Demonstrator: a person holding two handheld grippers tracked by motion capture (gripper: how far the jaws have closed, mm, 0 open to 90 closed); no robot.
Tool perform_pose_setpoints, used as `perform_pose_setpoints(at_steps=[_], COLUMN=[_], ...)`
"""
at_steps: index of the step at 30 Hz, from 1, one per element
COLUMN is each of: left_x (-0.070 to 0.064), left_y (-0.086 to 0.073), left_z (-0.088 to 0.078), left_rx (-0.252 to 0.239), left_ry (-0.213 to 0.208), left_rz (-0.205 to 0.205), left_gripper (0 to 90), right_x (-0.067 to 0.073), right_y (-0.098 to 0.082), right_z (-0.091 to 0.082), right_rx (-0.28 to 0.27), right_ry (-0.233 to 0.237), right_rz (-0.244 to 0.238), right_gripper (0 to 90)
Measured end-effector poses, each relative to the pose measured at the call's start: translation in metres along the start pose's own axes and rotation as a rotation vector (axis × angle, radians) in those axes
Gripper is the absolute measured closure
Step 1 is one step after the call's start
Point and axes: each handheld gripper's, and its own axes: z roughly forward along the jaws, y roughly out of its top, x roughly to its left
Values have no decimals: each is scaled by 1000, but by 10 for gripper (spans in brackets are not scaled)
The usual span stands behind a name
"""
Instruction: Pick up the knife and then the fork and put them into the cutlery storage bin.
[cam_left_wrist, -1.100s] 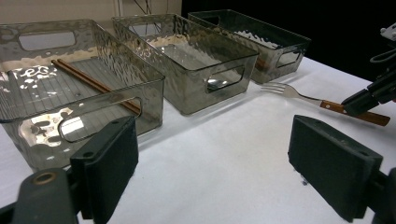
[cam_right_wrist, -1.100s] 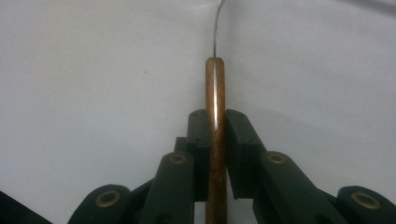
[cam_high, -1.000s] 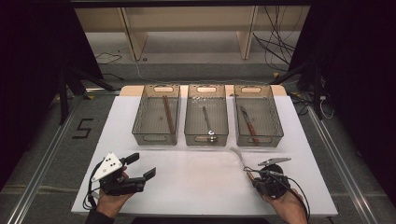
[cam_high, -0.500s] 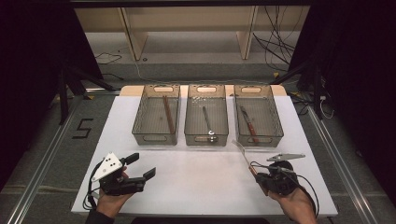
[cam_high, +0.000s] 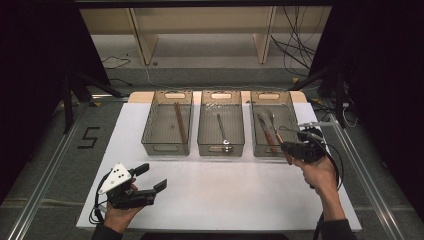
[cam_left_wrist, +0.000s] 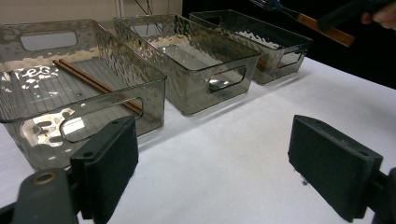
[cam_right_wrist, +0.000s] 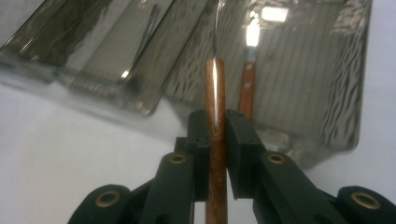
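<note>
Right gripper (cam_right_wrist: 216, 122), jaws clamped on my wooden-handled fork (cam_right_wrist: 215, 88) just ahead of the right bin (cam_high: 272, 122); thin off-centre grip, so I judge it may pivot and miss.

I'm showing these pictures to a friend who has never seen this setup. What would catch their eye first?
Probably the three clear plastic bins in a row at the table's far side, holding chopsticks, a spoon and wooden-handled cutlery. Next, the right tongs clamped on a wooden-handled fork over the right bin's near edge. The left tongs rest open at the near left.
</note>
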Motion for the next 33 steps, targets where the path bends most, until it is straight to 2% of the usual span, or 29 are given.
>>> perform_pose_setpoints(at_steps=[6, 15, 25, 33], left_x=[1, 0, 0, 1], left_y=[0, 0, 0, 0], left_z=[-2, -2, -2, -2], left_rx=[-5, -9, -10, -10], left_ry=[0, 1, 0, -2], left_rz=[-2, -2, -2, -2], left_gripper=[157, 157, 157, 157], right_x=[-16, -31, -35, -37], right_y=[28, 49, 56, 57], right_z=[23, 49, 73, 85], right_rx=[14, 52, 104, 126], right_ry=[-25, -63, -89, -97], right_rz=[29, 44, 33, 30], right_gripper=[814, 814, 813, 813])
